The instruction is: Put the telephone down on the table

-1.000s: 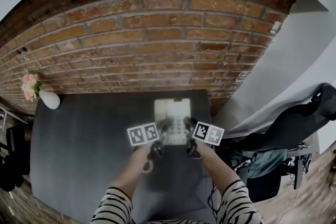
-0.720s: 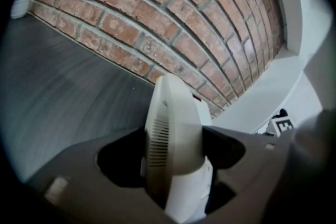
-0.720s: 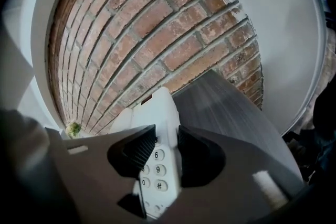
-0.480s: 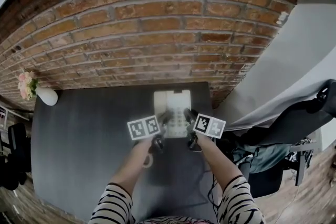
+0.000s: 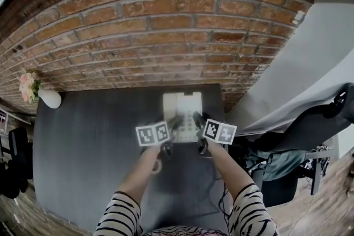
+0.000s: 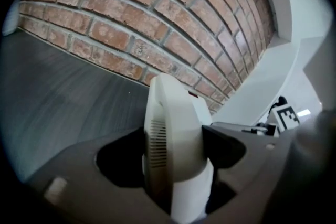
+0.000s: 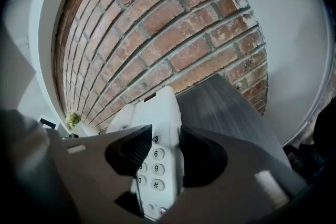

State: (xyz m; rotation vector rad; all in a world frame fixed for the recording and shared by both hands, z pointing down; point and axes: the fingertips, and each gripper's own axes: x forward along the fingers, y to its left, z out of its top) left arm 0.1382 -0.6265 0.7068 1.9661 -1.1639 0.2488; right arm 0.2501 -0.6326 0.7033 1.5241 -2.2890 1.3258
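The white telephone (image 5: 182,113) sat at the back of the dark desk (image 5: 99,146), close to the brick wall (image 5: 166,36) and near the desk's right end. Both claws reached it from the near side. The left claw (image 5: 175,124) was at its left edge and the right claw (image 5: 196,119) at its right edge, so the telephone lay between the two, with its far end past their tips. In the left gripper view the left claw (image 6: 173,150) was clenched on the telephone (image 6: 176,113). The rounded handset (image 6: 165,134), with its slotted grille, filled the gap, and a dark jaw met it on each side. In the right gripper view the right claw (image 7: 164,139) was opening, with the telephone's (image 7: 160,113) right edge between its jaws. The ribbed pad stood over the keypad (image 7: 155,168) beside the 3 and 6 keys and appeared just off the surface, while the other jaw was by the outer edge. No view showed whether the base rested flat on the desk. A white vase (image 5: 51,99) stood well apart from the telephone at the desk's far left corner.
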